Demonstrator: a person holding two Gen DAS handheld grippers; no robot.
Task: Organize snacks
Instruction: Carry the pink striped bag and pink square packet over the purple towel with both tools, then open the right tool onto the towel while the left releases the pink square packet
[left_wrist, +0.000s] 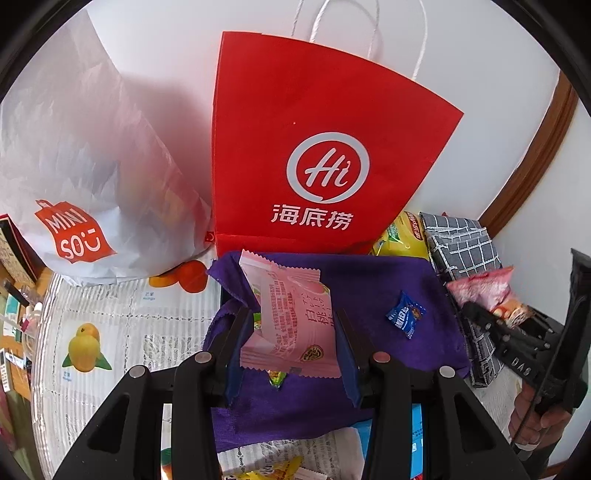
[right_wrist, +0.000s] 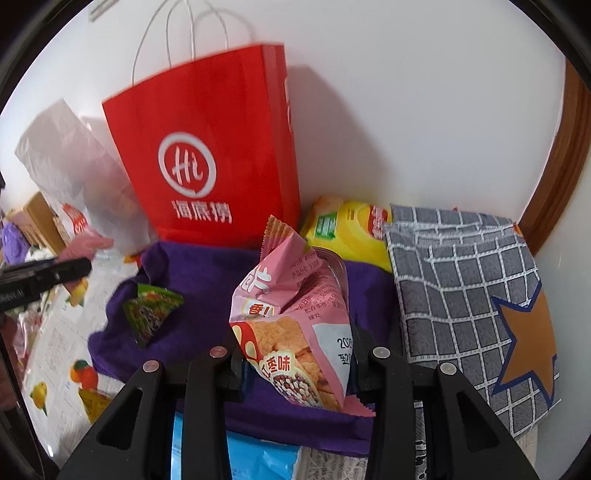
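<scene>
Both hands loaded rn. Left gripper (left_wrist: 291, 343) is pinching a pale pink snack packet (left_wrist: 290, 325), right gripper (right_wrist: 295, 363) is clamped on a pink cracker bag (right_wrist: 299, 332). Both hang over the purple cloth (left_wrist: 388, 306), w/ a small blue candy (left_wrist: 405, 314) and a green packet (right_wrist: 149, 314) lying loose on it. Red paper bag (left_wrist: 314, 147) stands just behind, prob the sorting spot, imo.

Black tongs (left_wrist: 291, 350), blue pads (left_wrist: 232, 363), silver round screws, second black tongs (right_wrist: 295, 363)

L gripper (left_wrist: 291, 347) & R gripper (right_wrist: 295, 363) both angled down, jaws clamped on loads.
</scene>
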